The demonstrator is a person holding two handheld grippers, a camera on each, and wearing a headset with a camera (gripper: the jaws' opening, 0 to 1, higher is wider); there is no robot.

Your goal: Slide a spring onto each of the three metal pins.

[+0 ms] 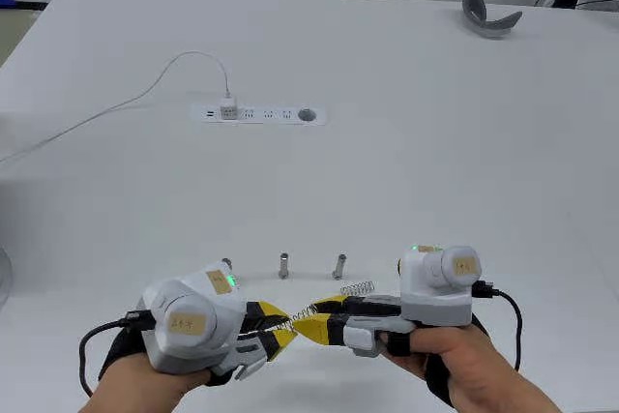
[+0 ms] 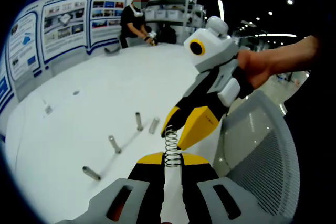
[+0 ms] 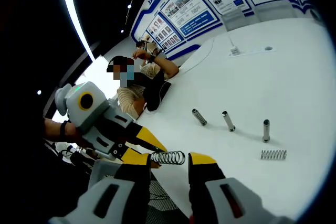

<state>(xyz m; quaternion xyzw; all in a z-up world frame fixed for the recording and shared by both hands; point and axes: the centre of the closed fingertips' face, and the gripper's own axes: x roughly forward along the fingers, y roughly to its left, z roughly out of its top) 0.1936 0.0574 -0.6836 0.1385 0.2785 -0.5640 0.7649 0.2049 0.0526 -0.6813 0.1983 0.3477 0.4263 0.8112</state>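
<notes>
Thin, silvery, tightly coiled spring (image 1: 303, 313)

The worktop (image 1: 435, 171) was smooth, matt white. The pins (image 1: 283, 265) were polished silvery metal, and the spring (image 1: 303, 314) was fine bare wire. The left gripper (image 2: 165, 160) and right gripper (image 3: 169, 159) had matt white-grey plastic shells with yellow tips. The power strip (image 1: 259, 114) was white plastic.

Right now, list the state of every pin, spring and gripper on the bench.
left gripper: shut on one end of the held spring.
right gripper: open, jaws either side of that spring.
held spring: in the air between the grippers.
loose spring: lying on the table by the right pin.
left pin: upright, spring on it.
middle pin: upright, bare.
right pin: upright, bare.
power strip: white charger plugged in.
</notes>
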